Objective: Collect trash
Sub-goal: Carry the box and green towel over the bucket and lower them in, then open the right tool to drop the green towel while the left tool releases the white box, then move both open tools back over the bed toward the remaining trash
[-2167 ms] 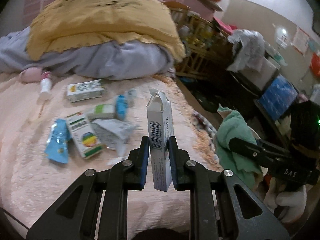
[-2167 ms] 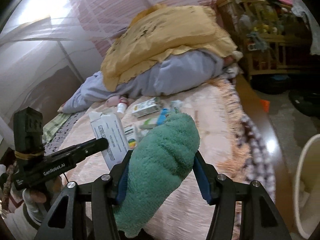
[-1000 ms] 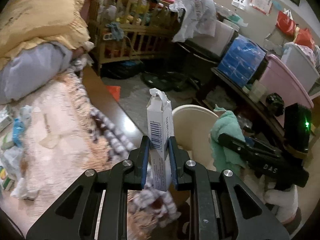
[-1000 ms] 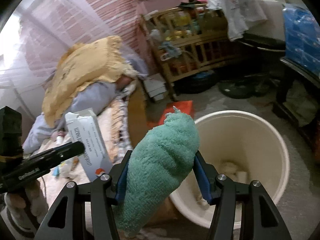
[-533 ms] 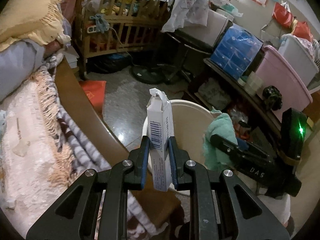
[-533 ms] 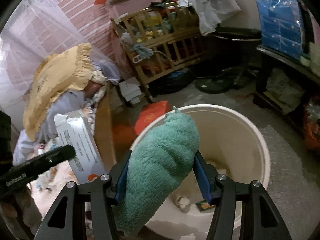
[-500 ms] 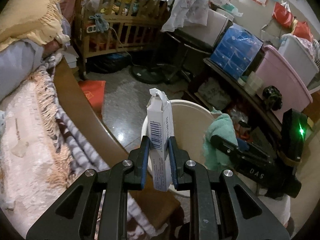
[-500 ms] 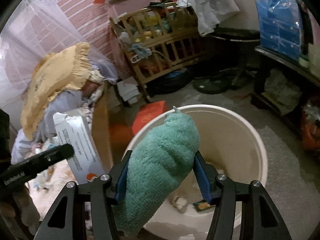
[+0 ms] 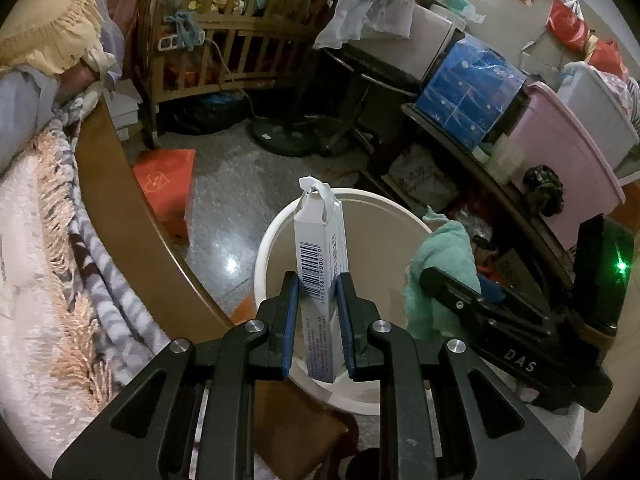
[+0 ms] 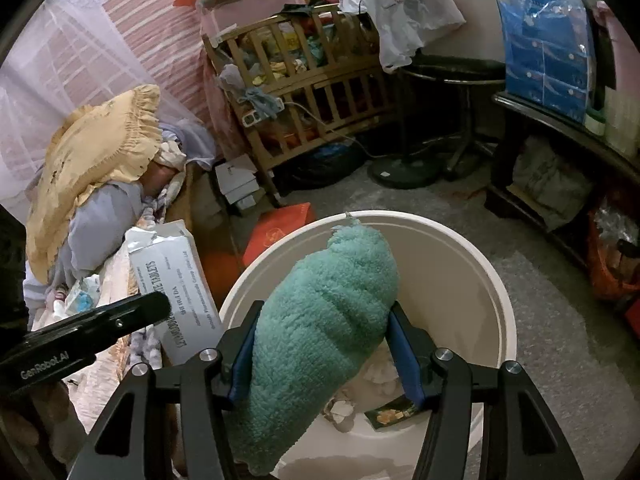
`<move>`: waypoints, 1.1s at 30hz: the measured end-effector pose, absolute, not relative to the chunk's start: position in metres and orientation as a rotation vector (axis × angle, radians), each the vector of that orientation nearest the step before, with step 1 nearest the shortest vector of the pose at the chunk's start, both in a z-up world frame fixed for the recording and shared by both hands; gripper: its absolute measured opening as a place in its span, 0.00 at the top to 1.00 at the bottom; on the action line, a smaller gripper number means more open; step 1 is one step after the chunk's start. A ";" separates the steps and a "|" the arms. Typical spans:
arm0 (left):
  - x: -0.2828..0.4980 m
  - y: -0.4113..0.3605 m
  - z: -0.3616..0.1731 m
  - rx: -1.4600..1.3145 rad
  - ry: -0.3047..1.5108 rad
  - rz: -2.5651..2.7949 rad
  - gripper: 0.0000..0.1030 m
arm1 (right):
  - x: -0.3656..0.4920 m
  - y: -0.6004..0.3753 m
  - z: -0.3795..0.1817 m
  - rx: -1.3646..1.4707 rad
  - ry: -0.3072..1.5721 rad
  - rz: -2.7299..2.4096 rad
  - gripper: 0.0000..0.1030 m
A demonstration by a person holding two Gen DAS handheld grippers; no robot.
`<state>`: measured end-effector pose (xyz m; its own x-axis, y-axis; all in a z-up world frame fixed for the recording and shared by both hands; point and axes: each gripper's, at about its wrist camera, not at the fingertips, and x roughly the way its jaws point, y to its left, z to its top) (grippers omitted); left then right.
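My left gripper (image 9: pixel 318 300) is shut on a white torn-top carton with a barcode (image 9: pixel 320 256), held upright over the near rim of the cream trash bin (image 9: pixel 380 216). The carton also shows in the right wrist view (image 10: pixel 172 280). My right gripper (image 10: pixel 320 328) is shut on a rolled green towel (image 10: pixel 320 320), held over the bin's opening (image 10: pixel 460 264). The towel also shows in the left wrist view (image 9: pixel 436 264), beside the carton. Scraps and a small packet (image 10: pixel 394 410) lie at the bin's bottom.
The bed edge with fringed blanket (image 9: pixel 80 280) is at left, with a wooden footboard (image 9: pixel 132 216). An orange bag (image 9: pixel 168 176) lies on the floor. A wooden crib (image 10: pixel 304 92), a fan base (image 10: pixel 404 172) and a shelf with blue packs (image 10: pixel 548 52) stand behind.
Both grippers swung from the bed toward the bin, carrying the carton and the towel. In the last half second both moved closer over the bin; neither has let go.
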<state>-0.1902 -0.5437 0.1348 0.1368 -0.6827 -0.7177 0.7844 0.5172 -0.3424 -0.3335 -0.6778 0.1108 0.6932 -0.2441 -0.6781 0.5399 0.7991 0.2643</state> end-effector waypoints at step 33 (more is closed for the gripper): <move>-0.183 -0.535 0.122 0.096 0.977 -1.048 0.63 | -0.331 -0.677 0.113 0.454 0.674 -0.491 0.35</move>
